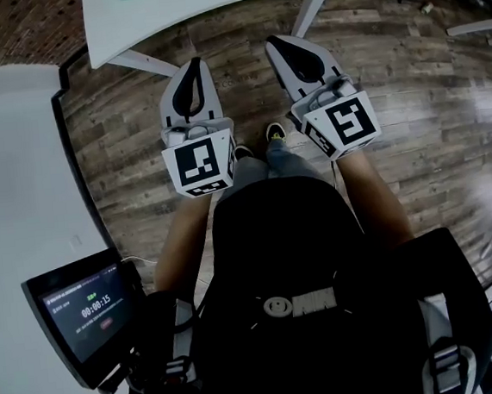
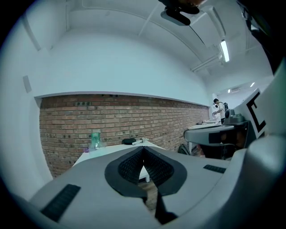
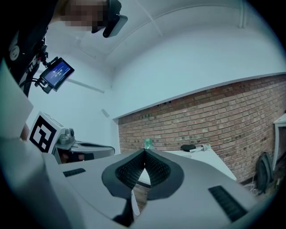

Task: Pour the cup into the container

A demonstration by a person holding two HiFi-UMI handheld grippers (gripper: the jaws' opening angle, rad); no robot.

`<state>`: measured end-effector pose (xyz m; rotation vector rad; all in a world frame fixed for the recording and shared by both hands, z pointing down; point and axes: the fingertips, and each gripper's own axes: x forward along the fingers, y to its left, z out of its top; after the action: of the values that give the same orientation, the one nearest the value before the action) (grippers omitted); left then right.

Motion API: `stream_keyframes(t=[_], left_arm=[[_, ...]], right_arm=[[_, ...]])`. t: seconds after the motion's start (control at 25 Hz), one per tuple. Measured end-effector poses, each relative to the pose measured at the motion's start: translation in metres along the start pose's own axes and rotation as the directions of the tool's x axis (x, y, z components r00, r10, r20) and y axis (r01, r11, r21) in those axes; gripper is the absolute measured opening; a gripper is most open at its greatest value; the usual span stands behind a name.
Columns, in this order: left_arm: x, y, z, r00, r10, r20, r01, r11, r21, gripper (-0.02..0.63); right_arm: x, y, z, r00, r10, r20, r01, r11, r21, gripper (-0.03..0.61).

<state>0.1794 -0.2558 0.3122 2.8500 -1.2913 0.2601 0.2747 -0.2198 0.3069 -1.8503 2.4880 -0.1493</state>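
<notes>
1. Left gripper (image 1: 192, 67), grey body with black ribbed pads: fingers closed tip to tip with nothing between them, held above the brown wood-plank floor (image 1: 126, 117).
2. Right gripper (image 1: 282, 45), same build: fingers pressed together and empty, just beside the left one.
3. White rectangular tabletop (image 1: 211, 9) on white legs, ahead of both grippers and apart from them.
4. Translucent green plastic vessel (image 2: 95, 139): upright on the tabletop's left part, pale and see-through. Cup or container cannot be told.
5. Small black object (image 2: 129, 141), lying on the tabletop to the vessel's right.
6. Red brick wall (image 2: 134, 116) behind the tabletop.
</notes>
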Motion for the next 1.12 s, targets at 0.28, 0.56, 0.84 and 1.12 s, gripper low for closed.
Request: stream_keyframes(t=[0.28, 0.56, 0.84, 1.12], left_arm=[[0.031, 0.030, -0.001, 1.000, -0.006, 0.007, 0.006, 1.000, -0.021, 0.002], [0.092, 0.092, -0.007, 0.998, -0.052, 0.021, 0.053, 0.998, -0.041, 0.002], [0.144, 0.145, -0.009, 0.995, -0.098, 0.020, 0.099, 0.993, -0.059, 0.002], [0.142, 0.134, -0.001, 0.990, -0.136, 0.043, 0.138, 0.989, -0.058, 0.002]], right_arm=[[0.046, -0.004, -0.007, 1.000, 0.013, -0.028, -0.013, 1.000, -0.006, 0.003], [0.140, -0.009, -0.015, 0.997, 0.001, -0.078, -0.004, 0.999, -0.032, 0.003], [0.217, -0.032, -0.022, 0.990, -0.078, -0.116, 0.077, 0.997, -0.018, 0.003], [0.196, -0.036, -0.020, 0.985, -0.124, -0.119, 0.119, 0.992, -0.041, 0.002]])
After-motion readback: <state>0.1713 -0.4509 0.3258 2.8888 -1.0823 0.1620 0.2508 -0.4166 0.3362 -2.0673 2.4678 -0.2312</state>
